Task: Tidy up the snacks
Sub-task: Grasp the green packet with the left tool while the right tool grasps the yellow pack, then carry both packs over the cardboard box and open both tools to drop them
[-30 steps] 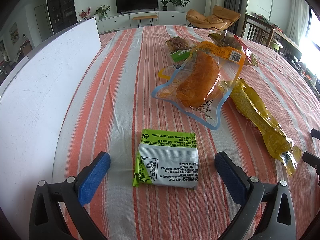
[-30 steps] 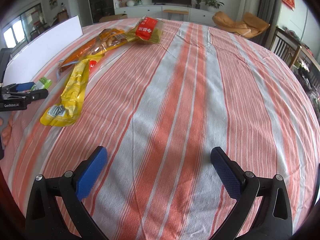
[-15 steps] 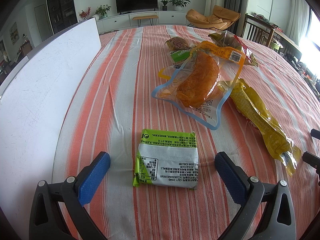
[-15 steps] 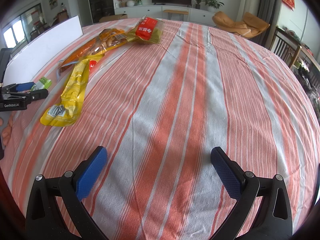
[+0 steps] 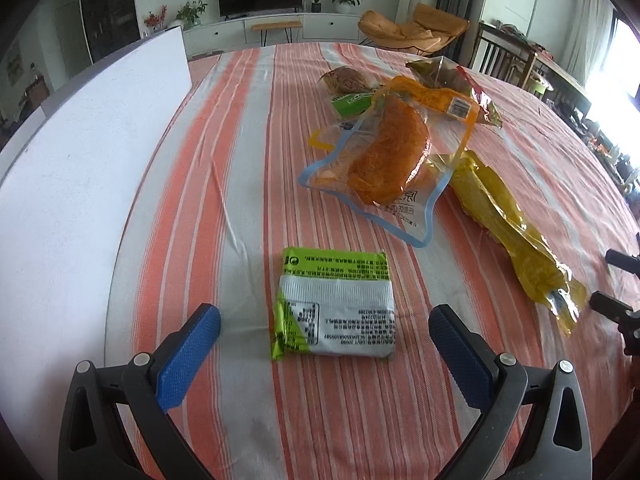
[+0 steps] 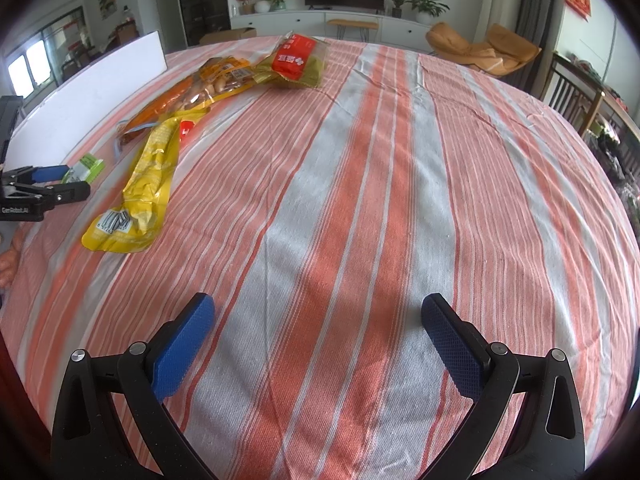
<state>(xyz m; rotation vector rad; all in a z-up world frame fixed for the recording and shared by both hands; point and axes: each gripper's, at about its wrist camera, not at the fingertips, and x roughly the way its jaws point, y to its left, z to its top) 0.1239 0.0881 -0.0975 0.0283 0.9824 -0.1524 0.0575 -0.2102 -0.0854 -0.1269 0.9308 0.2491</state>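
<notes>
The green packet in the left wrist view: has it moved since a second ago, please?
No. The green packet lies in the same spot on the striped cloth, same gap to the white board.

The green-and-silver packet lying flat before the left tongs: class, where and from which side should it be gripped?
Grip the green-and-silver packet across its left and right edges, coming from the near side. It lies flat, squarely between the open left tongs, narrower than their gap.

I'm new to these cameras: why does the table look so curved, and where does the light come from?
Left wrist view: the fisheye lens bows the orange-and-white striped tablecloth and darkens the corners; a bright window is overexposed at right. Right wrist view: the same bowing; a soft shadow lies on the cloth ahead of the open right gripper.
</notes>
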